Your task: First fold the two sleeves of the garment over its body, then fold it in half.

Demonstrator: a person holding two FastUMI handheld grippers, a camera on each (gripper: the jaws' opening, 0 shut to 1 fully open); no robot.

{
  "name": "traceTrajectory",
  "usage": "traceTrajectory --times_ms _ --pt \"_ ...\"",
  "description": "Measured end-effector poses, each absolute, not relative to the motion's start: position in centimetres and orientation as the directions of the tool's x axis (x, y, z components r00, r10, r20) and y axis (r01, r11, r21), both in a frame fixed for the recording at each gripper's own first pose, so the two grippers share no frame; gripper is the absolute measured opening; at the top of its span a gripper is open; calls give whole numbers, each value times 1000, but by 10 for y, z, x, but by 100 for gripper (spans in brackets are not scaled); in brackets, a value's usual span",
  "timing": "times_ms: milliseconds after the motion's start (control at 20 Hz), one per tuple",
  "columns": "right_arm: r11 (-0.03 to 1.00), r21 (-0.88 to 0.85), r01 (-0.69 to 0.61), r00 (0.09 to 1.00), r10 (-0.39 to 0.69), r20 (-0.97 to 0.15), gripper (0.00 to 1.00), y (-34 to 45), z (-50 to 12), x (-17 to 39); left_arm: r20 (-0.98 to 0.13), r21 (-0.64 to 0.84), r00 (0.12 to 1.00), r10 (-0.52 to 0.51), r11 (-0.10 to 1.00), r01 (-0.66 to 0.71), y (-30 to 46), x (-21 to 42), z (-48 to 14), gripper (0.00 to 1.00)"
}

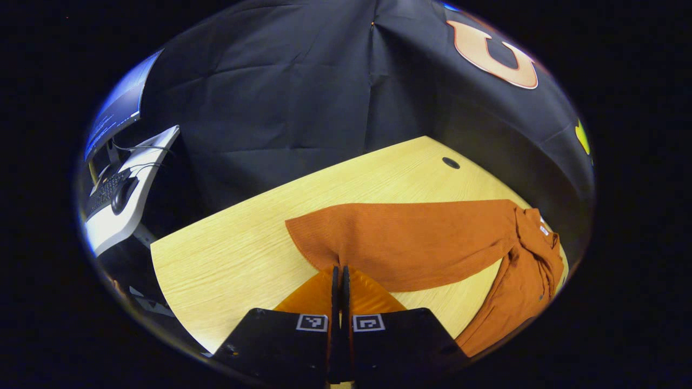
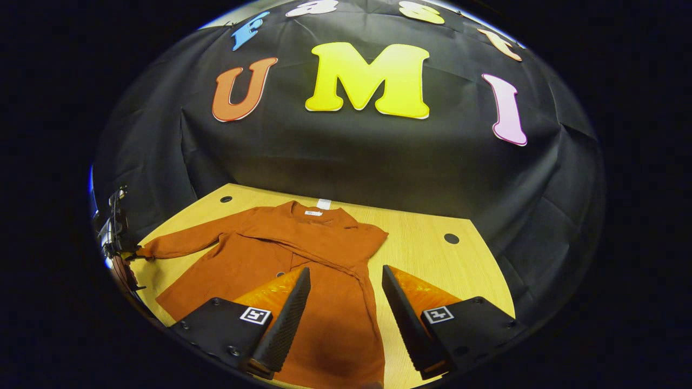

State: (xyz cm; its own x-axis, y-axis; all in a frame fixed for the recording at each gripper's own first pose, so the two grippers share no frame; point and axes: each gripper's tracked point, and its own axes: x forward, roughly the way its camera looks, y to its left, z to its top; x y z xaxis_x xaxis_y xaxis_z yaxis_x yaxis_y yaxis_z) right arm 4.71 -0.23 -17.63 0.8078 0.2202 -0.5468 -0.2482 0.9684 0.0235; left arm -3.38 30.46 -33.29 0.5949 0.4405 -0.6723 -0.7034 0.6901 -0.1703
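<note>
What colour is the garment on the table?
Rust orange, plain; the garment shows best in the right gripper view.

- A recording booth in a lab or office: black cloth wall (image 2: 346, 162) behind a wooden table (image 1: 227, 254).
- At nine o'clock, a monitor (image 1: 116, 111), keyboard (image 1: 102, 192) and mouse (image 1: 121, 195).

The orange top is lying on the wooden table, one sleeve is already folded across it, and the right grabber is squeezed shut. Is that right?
Almost. The right gripper isn't shut: the right gripper view shows its two fingers spread wide apart above the orange top. The rest holds: the top lies on the wooden table, and one sleeve is folded across its body.
</note>
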Motion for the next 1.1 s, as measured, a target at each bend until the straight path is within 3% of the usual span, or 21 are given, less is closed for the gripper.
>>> traceTrajectory --times_ms 250,600,850,1100 --pt "979 62 -196 814 197 -546 87 -25 -176 32 -620 -178 664 417 750 -637 315 -3 -290 3" --pt "986 63 -155 852 166 -497 87 -54 -161 27 -482 -167 785 389 839 -518 329 89 -181 3" --pt "989 49 -142 871 148 -467 87 -71 -148 15 -380 -136 876 298 918 -372 289 167 -107 3" --pt "998 39 -57 886 68 -458 87 -111 -145 1 -325 -55 935 142 984 -169 191 238 -68 3"
